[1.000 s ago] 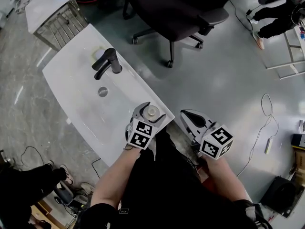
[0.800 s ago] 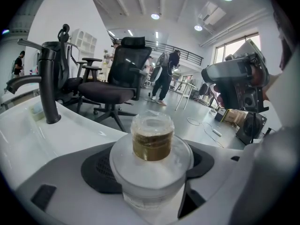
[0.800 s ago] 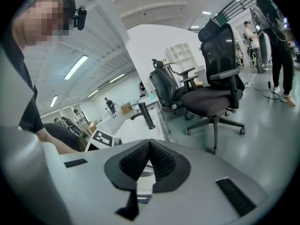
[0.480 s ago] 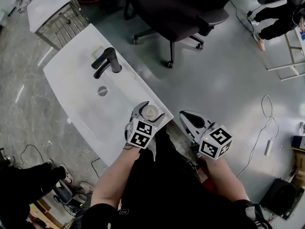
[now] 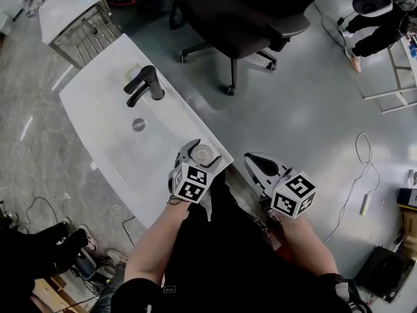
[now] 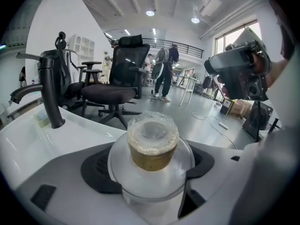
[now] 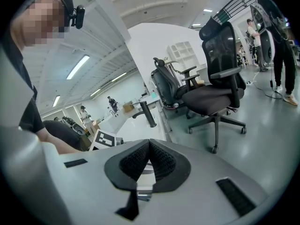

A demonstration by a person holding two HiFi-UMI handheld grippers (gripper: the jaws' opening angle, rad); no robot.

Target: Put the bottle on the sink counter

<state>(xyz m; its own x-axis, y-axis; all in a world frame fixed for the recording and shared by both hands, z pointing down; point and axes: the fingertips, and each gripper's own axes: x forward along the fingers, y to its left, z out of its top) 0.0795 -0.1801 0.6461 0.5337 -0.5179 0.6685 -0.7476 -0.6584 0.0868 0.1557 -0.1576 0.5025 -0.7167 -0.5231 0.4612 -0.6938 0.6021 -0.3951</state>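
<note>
My left gripper (image 5: 203,154) is shut on a clear bottle (image 6: 151,149) with a cork-coloured cap wrapped in film. From the head view the bottle (image 5: 206,152) stands upright between the jaws, over the near right corner of the white sink counter (image 5: 104,93). In the left gripper view (image 6: 150,172) the pads press the bottle's shoulders from both sides. My right gripper (image 5: 259,163) hangs to the right of the counter, over the grey floor, its pads (image 7: 159,162) pressed together on nothing.
A black faucet (image 5: 144,87) rises at the counter's back edge, with the drain (image 5: 139,125) in the basin in front of it. A black office chair (image 5: 238,18) stands on the floor beyond. A wire rack (image 5: 78,34) adjoins the counter's far end. Cables (image 5: 361,168) lie at the right.
Both grippers have drifted slightly toward me and to the left; the bottle stays gripped by the left one. Nothing else has changed.
</note>
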